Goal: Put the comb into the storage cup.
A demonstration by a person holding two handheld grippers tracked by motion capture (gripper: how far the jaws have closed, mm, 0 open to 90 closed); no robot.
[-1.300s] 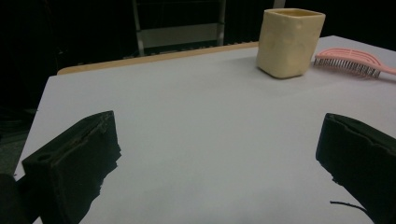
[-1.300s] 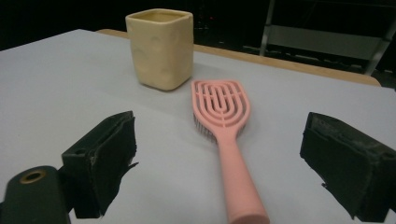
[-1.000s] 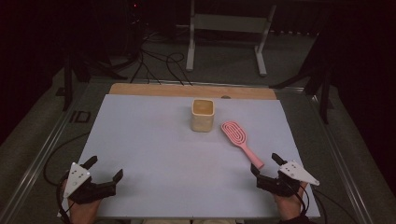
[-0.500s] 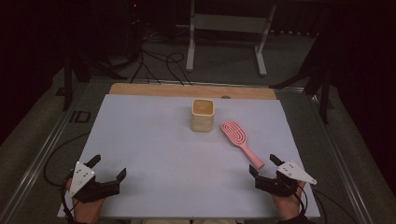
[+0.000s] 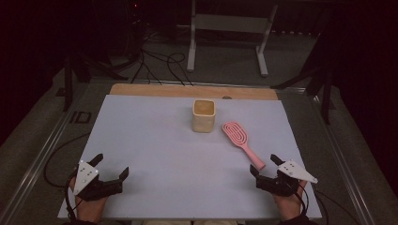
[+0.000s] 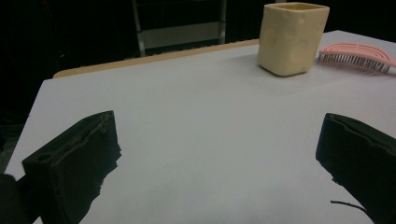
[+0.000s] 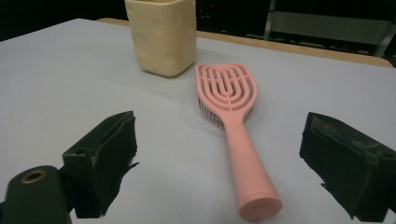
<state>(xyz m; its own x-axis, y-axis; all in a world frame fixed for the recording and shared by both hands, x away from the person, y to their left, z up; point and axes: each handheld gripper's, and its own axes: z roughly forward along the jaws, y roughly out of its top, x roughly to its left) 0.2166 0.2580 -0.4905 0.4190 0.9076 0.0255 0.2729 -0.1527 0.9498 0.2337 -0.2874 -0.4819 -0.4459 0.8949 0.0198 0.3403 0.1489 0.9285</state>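
- Dark room surrounds the work place; on the floor behind it stand a metal frame [image 5: 230, 35] and some loose cables [image 5: 157, 63].
- On the table lies a pale lilac-white mat [image 5: 155, 154], and a wooden strip [image 5: 155, 90] shows along its far edge.
- Near the far middle of the mat stands a cream square cup [image 5: 203, 115], upright, with its opening to the top.
- Just beside the cup, on its right side in the high view, lies the pink hairbrush [image 5: 241, 143] flat on the mat. Its bristles point down, its head is toward the cup, and its handle points to the near right corner.
- The right gripper [image 5: 265, 168] rests at the near right edge, held by a hand. Its jaws are spread wide, and in the right gripper view the end of the handle lies between them without touching.
- The left gripper [image 5: 111, 167] rests at the near left corner, well apart from both things. Its jaws are also spread wide, with bare mat between them.
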